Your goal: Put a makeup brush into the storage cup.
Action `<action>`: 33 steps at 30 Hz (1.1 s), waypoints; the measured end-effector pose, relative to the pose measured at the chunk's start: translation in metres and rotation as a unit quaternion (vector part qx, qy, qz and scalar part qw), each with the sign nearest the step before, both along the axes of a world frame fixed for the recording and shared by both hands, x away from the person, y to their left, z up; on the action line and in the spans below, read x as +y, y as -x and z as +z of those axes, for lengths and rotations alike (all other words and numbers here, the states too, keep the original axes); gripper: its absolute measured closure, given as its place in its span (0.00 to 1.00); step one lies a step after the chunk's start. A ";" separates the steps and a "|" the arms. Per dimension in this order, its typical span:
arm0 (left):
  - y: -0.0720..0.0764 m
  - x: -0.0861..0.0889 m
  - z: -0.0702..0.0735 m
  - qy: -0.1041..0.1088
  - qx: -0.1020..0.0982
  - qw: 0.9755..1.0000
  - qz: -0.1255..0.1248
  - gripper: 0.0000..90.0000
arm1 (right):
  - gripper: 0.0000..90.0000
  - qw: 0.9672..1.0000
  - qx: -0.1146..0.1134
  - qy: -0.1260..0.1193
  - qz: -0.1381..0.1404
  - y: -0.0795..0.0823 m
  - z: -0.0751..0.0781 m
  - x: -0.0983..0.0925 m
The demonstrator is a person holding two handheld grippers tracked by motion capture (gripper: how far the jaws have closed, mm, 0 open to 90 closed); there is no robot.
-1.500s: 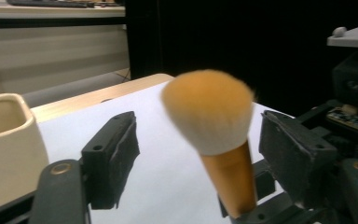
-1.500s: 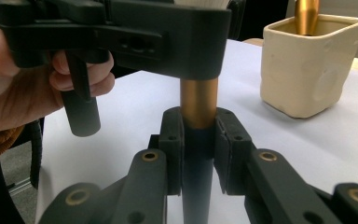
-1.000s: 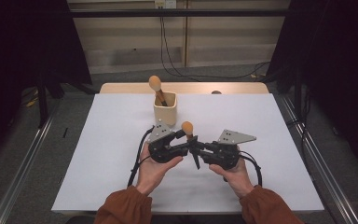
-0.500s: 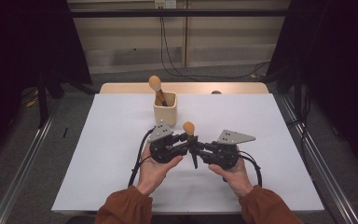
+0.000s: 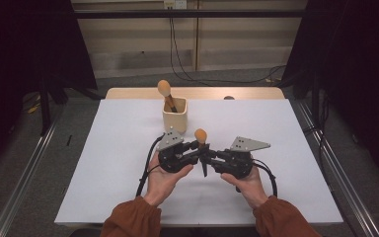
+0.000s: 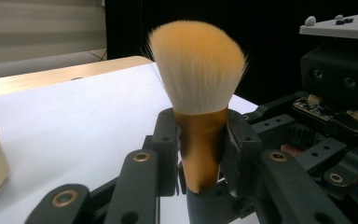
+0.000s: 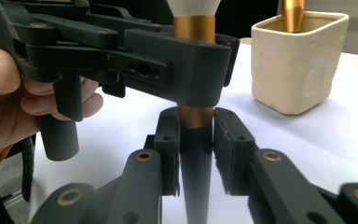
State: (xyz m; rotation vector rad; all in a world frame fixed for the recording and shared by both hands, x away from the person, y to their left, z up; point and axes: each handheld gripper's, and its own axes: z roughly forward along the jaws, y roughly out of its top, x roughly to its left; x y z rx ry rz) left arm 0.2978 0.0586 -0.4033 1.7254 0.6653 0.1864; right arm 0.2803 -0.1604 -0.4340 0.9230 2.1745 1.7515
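My left gripper [image 6: 200, 154] clamps the brush [image 6: 198, 98] by its gold ferrule (upright); my right gripper [image 7: 196, 154], just loosening, flanks its dark handle.

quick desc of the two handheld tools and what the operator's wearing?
Both tools, left and right, are matte black, with linkage jaws pinned by brass-coloured rivets and drilled with small holes. Each carries a grey three-cornered plate on top and trails a black cable. The person wears rust-orange long sleeves.
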 end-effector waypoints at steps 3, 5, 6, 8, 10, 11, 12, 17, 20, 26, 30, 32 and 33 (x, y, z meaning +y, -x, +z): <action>0.000 0.001 0.001 0.000 -0.003 1.000 0.002 0.77 | 0.76 1.000 0.002 0.001 0.000 0.000 0.000 0.000; -0.001 0.002 0.001 0.000 -0.006 1.000 0.002 0.77 | 0.72 1.000 0.006 0.002 -0.001 -0.001 -0.001 0.000; -0.001 0.002 0.002 0.002 -0.007 1.000 0.005 0.77 | 0.71 1.000 0.008 0.002 -0.001 -0.001 -0.001 0.000; -0.001 0.004 0.003 0.003 -0.009 1.000 0.006 0.77 | 0.69 1.000 0.007 0.004 0.000 -0.001 -0.001 0.000; -0.002 0.005 0.004 0.004 -0.009 1.000 0.007 0.77 | 0.65 1.000 0.010 0.003 -0.002 -0.001 -0.001 -0.001; -0.002 0.005 0.004 0.005 -0.009 1.000 0.007 0.77 | 0.64 1.000 0.008 0.003 -0.002 -0.001 -0.001 -0.001; -0.002 0.005 0.005 0.006 -0.009 1.000 0.008 0.77 | 0.62 1.000 0.008 0.003 -0.003 -0.001 -0.001 -0.001; -0.002 0.007 0.007 0.010 -0.011 1.000 0.006 0.77 | 0.43 1.000 0.006 -0.004 0.002 0.000 0.000 -0.003; -0.002 0.008 0.008 0.010 -0.010 1.000 0.006 0.77 | 0.31 1.000 0.004 -0.007 0.003 0.000 0.001 -0.003; -0.003 0.014 0.010 0.010 -0.011 1.000 0.010 0.77 | 0.17 1.000 0.019 -0.002 -0.007 -0.002 0.000 -0.006; -0.005 0.018 0.010 0.011 -0.010 1.000 0.015 0.77 | 0.07 1.000 0.018 0.003 -0.001 -0.002 0.001 -0.007; -0.006 0.020 0.011 0.012 -0.009 1.000 0.017 0.77 | 0.06 1.000 0.011 0.011 -0.008 -0.001 0.001 -0.007; -0.006 0.022 0.012 0.012 -0.011 1.000 0.017 0.77 | 0.06 1.000 0.011 0.011 -0.009 -0.001 0.001 -0.007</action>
